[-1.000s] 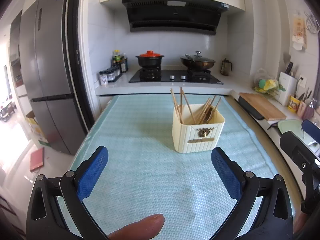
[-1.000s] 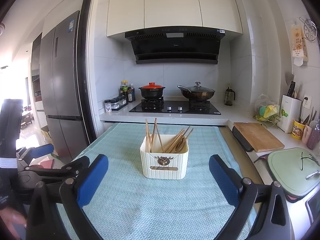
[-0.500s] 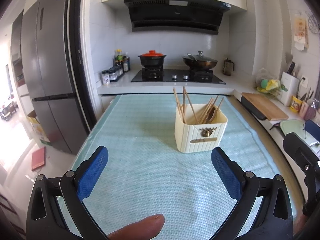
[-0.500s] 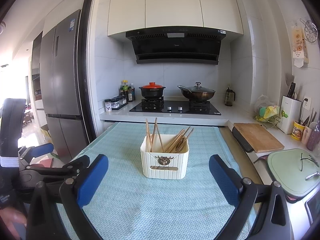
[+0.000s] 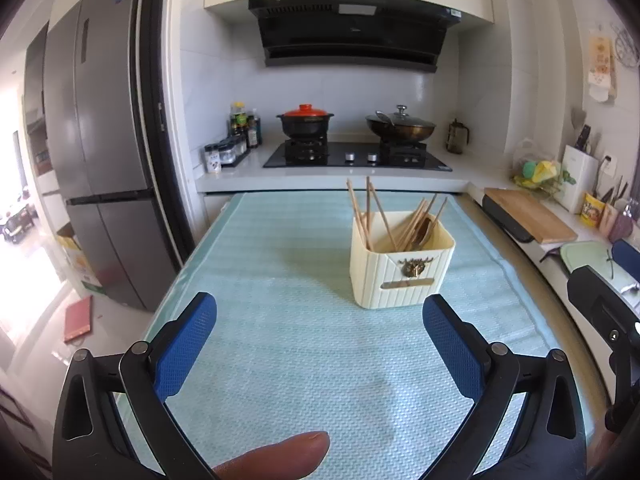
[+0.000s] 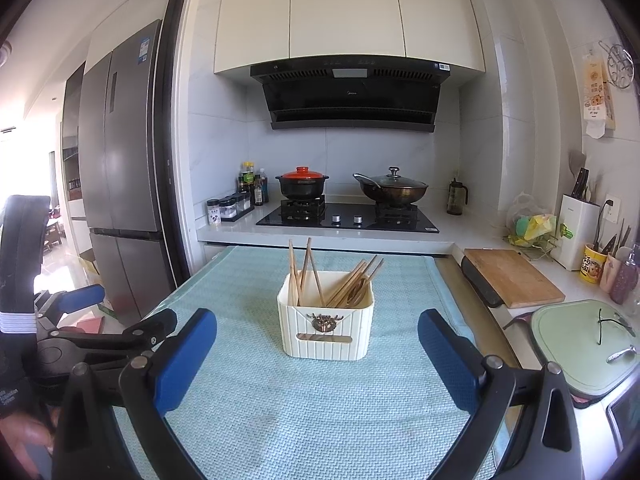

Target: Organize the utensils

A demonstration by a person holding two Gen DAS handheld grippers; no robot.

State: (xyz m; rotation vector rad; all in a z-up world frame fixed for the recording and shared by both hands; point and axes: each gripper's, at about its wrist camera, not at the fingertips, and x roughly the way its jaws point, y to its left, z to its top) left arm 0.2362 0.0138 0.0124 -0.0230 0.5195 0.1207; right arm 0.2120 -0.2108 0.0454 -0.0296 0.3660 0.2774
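Observation:
A cream ribbed utensil holder (image 5: 400, 270) stands on the light green table mat (image 5: 280, 320); it also shows in the right wrist view (image 6: 326, 328). Several wooden chopsticks (image 5: 372, 212) and a wooden spoon stand in it, leaning in two groups (image 6: 306, 272). My left gripper (image 5: 320, 344) is open and empty, held above the mat in front and to the left of the holder. My right gripper (image 6: 318, 356) is open and empty, facing the holder straight on. The left gripper shows at the left edge of the right wrist view (image 6: 80, 296).
A stove with a red-lidded pot (image 6: 302, 186) and a wok (image 6: 390, 188) lies beyond the table. A wooden cutting board (image 6: 512, 276) and a green board (image 6: 580, 340) lie on the right counter. A fridge (image 5: 100, 160) stands to the left.
The left wrist view has drifted slightly, so the holder sits a little further right and up. Both grippers stay open. The right wrist view is almost unchanged.

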